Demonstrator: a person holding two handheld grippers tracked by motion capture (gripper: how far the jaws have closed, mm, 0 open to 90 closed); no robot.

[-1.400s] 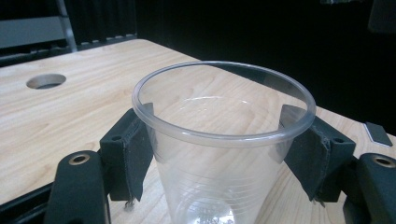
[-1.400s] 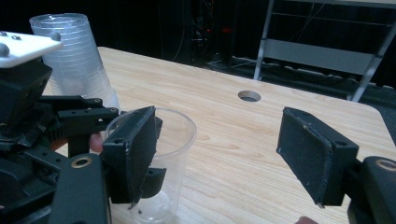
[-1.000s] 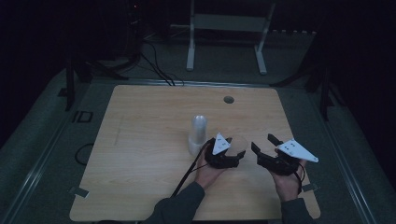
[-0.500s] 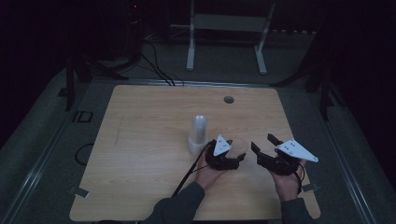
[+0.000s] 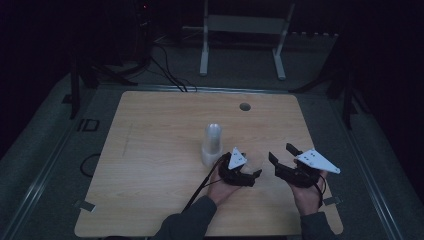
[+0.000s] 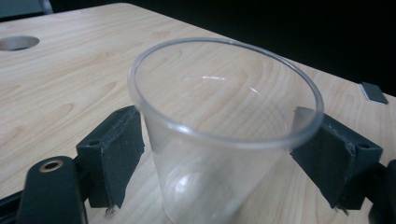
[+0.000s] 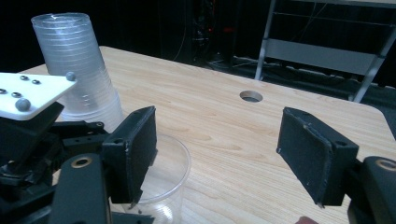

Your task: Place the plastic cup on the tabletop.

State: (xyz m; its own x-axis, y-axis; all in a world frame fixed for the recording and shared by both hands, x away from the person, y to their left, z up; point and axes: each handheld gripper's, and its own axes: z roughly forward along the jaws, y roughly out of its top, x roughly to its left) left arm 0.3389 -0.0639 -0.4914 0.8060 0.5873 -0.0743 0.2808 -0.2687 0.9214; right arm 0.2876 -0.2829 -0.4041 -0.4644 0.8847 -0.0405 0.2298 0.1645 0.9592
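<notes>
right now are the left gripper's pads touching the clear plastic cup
Touching. In the left gripper view both black pads press against the sides of the clear plastic cup just under its rim, with no gap at either side.

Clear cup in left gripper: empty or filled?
Empty. Through the clear cup, held in the left gripper, bare wood grain shows; nothing inside.

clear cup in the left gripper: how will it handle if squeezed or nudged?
The clear cup looks thin-walled, so it likely flexes under the left gripper's pads. Empty, probably very light; it may slide or tip easily on the smooth table.
</notes>
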